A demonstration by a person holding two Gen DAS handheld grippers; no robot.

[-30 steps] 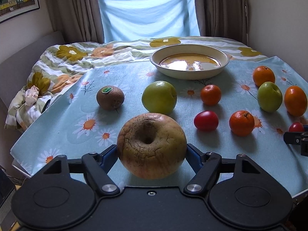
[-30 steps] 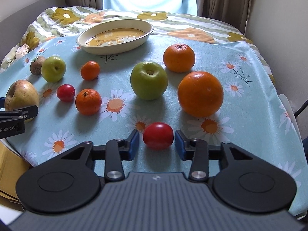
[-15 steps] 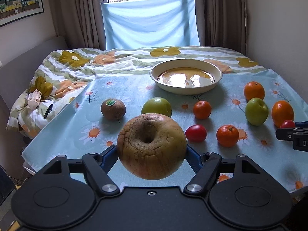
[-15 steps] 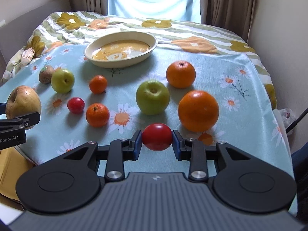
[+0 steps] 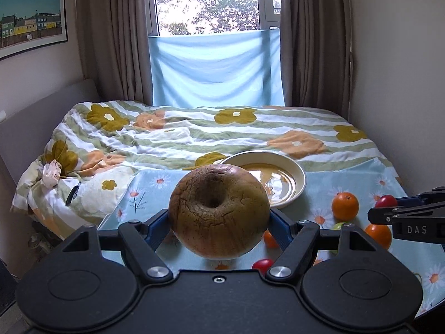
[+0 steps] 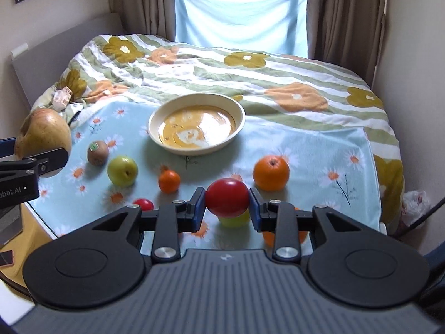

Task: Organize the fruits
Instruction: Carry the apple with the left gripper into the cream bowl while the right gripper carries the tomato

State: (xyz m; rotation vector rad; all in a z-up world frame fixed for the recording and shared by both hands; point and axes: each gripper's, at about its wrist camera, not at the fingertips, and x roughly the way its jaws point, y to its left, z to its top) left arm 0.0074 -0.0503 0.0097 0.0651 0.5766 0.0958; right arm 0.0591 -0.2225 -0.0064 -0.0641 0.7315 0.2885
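While both loads hang above the daisy cloth [image 6: 319, 144]: bowl [image 6: 239, 117], resting on cloth; brown cracked apple [image 5: 219, 213], clamped in left gripper [image 5: 219, 222]; red tomato [image 6: 227, 201], pinched by right gripper [image 6: 226, 204]; kiwi [image 6: 98, 153], lying loose on cloth.

You are holding a cracked brown apple [image 5: 219, 212] in your left gripper [image 5: 219, 222] and a red tomato [image 6: 227, 197] in your right gripper [image 6: 227, 204], both clear of the cloth.

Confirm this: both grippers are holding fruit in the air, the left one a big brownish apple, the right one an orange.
Not quite. The right gripper holds a red tomato, not an orange, as the right wrist view shows. The left gripper does hold the big brownish apple aloft.
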